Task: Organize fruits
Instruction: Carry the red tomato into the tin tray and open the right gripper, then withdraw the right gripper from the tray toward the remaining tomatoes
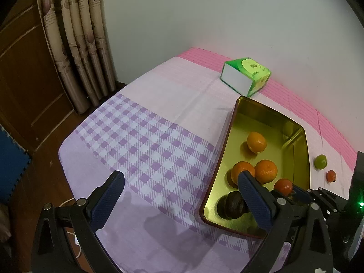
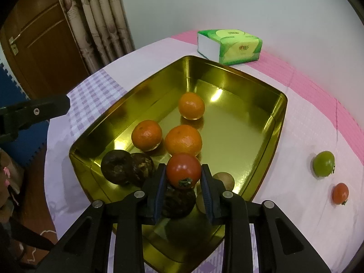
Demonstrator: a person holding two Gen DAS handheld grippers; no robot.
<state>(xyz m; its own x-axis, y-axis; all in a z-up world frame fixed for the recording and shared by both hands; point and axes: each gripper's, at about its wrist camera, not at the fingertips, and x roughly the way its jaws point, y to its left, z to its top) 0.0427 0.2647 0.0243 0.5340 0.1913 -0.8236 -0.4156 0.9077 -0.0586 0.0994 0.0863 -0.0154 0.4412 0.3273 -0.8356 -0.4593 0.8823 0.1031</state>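
Right hand-held gripper (image 2: pixel 183 177) clamps a red tomato (image 2: pixel 183 170) above the gold tin (image 2: pixel 261 150); left hand-held gripper (image 1: pixel 182 195) gapes empty

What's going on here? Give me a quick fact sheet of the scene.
Container: gold tin on a checked tablecloth
In the tin: three oranges, several dark fruits
Right gripper: shut on a red tomato, above the tin
Left gripper: open, holding nothing
Outside the tin: green fruit, small red tomato
Behind: tissue pack
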